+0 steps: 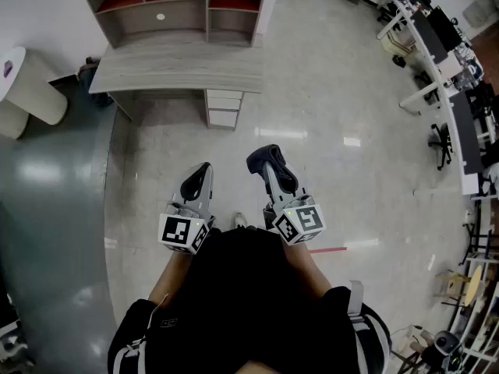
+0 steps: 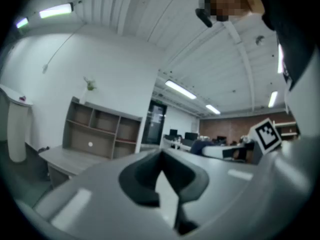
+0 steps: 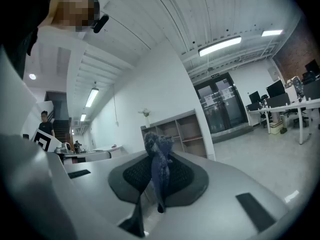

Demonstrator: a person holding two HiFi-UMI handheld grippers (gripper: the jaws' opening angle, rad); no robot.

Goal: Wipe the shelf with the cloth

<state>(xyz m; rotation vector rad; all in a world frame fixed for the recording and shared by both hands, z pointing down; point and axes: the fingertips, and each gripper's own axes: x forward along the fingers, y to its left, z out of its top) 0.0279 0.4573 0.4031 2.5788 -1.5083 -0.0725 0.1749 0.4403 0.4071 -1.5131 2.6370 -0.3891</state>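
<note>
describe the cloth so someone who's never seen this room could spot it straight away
The person stands facing the grey shelf unit, holding a gripper out in each hand. The cloth is the dark blue crumpled strip pinched between the fingers of the right gripper. The left gripper beside it has its fingers together on nothing.

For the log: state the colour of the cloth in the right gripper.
Dark blue-grey cloth, clearest in the right gripper view.

Black top (image 1: 234, 287), seemingly white-striped sleeves (image 1: 131, 335)
</note>
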